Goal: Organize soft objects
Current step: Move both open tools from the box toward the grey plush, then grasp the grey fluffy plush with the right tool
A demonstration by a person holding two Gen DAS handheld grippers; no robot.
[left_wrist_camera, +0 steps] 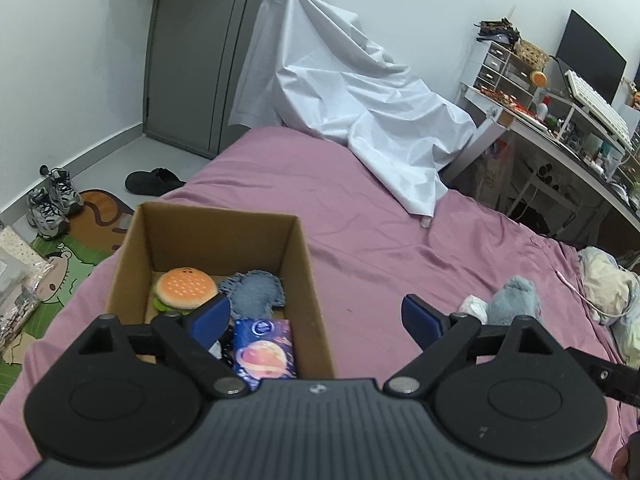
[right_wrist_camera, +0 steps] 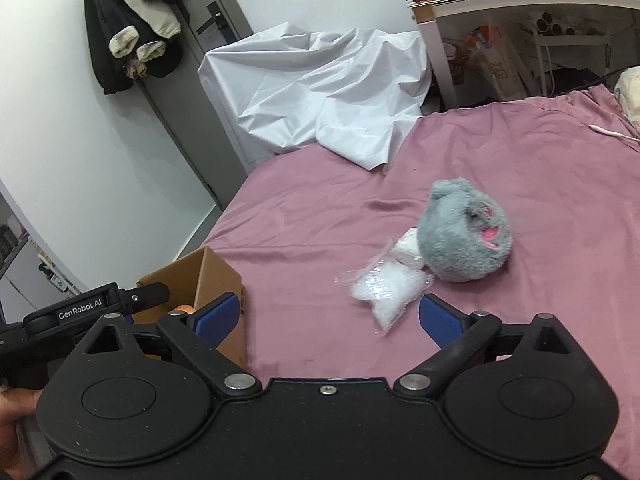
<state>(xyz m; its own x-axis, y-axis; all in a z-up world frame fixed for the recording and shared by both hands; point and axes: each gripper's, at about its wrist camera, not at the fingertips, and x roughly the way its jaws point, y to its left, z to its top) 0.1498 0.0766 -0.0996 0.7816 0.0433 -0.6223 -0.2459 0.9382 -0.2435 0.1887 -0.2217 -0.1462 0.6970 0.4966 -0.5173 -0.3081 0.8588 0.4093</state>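
Left wrist view: the cardboard box sits on the pink bedsheet at about 10 o'clock from the frame's centre, open at the top. Inside it lie a plush burger at the far left, a blue-grey fuzzy cloth just beside it at 3 o'clock, and a soft pack printed with a planet nearer the camera. The left gripper hangs over the box's near right corner, jaws spread wide and holding nothing; its left finger is above the box interior, its right finger over bare sheet. At 3 o'clock from that gripper a grey plush toy lies on the sheet, touching a white bundle.

From the right wrist view, the same grey plush toy rests at about 1 o'clock, its pink mouth patch turned right. A clear bag of white filling lies against its lower left, at 12 o'clock from the right gripper, whose jaws are likewise wide apart and empty. The box corner shows at 9 o'clock.

Farther off, a white sheet is draped at the bed's far end, a grey door stands at 11 o'clock, and a cluttered desk fills 2 o'clock.
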